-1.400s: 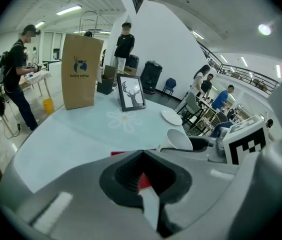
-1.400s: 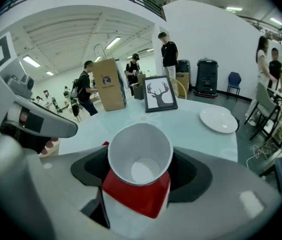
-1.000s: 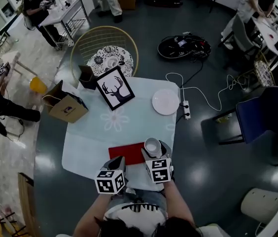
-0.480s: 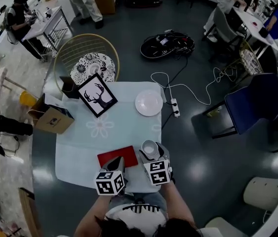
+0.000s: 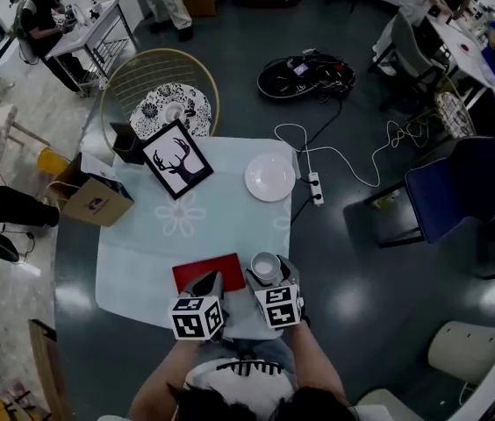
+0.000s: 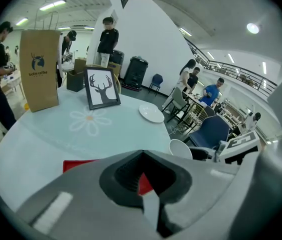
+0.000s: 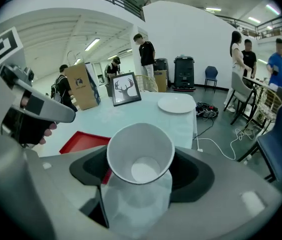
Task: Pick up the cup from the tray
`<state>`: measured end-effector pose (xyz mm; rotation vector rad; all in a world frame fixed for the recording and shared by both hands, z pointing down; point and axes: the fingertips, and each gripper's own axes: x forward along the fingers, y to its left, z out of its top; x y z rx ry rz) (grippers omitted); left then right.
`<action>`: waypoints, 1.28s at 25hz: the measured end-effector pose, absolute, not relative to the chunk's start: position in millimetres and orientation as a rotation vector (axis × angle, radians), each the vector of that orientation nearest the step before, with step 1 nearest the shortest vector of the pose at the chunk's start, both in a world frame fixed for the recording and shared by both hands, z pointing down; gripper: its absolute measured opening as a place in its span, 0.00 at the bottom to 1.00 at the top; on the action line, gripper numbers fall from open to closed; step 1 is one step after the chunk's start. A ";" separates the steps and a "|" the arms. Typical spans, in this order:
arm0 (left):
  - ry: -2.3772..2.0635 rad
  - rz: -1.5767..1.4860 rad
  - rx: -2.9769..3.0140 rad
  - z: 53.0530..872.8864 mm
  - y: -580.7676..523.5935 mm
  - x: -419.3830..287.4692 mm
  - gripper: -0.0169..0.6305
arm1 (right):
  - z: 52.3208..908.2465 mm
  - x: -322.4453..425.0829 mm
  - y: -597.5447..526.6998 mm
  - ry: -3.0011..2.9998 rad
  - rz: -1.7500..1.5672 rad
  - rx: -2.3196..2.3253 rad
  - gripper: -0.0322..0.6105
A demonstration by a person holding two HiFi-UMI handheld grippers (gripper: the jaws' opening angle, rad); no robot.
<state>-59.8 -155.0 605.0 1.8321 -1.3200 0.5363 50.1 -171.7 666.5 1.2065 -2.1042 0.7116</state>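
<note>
We count one cup (image 5: 267,267), one red tray (image 5: 217,264), one plate (image 5: 269,178), one framed deer picture (image 5: 176,159), one paper bag (image 5: 96,202), one table (image 5: 186,235) and two grippers.

The right gripper (image 5: 270,273) sits at lower centre of the head view and points down and away from the person. Its fingers are set wide and closed on the cup's wall. In the right gripper view the cup fills the centre, with its mouth tilted toward the camera. In the head view the cup is off the tray, just beside the tray's right edge and near the table's right edge.

The left gripper (image 5: 209,281) sits just left of the right one and points the same way, over the tray's near edge. Its fingers meet at the tips and hold nothing. The left gripper view shows red tray through the hollow behind the tips.

The plate lies well above the cup, toward the table's far right corner. The picture stands upright at the far left corner, and the bag stands at the left edge. A wicker chair (image 5: 155,82) is beyond the table. A power strip (image 5: 317,188) lies on the floor to the right of the table.
</note>
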 end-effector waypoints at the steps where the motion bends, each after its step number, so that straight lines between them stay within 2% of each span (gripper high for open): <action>1: -1.322 0.533 1.829 605.7 -154.8 -60.4 0.03 | 665.3 50.0 -172.3 -2.114 0.726 1.210 0.65; 2: -1.322 0.531 1.826 606.4 -154.5 -60.6 0.03 | 662.6 50.1 -174.1 -2.124 0.733 1.216 0.72; 3: -1.321 0.531 1.823 607.1 -154.0 -60.5 0.03 | 659.1 50.2 -176.3 -2.134 0.733 1.223 0.75; 10: -1.327 0.488 1.827 601.1 -155.7 -61.4 0.03 | 623.1 49.7 -189.0 -2.184 0.716 1.240 0.78; 17: -1.343 0.426 1.878 580.6 -160.1 -61.9 0.03 | 593.4 61.3 -193.4 -2.153 0.635 1.310 0.76; 23: -1.362 0.403 1.917 566.2 -150.3 -65.0 0.03 | 573.0 68.1 -175.7 -2.148 0.662 1.357 0.49; 27: -1.364 0.377 1.947 557.2 -137.2 -65.2 0.03 | 559.8 59.5 -160.4 -2.157 0.609 1.344 0.42; 32: -1.368 0.352 1.994 545.0 -117.8 -67.1 0.03 | 552.3 49.7 -141.0 -2.128 0.516 1.388 0.12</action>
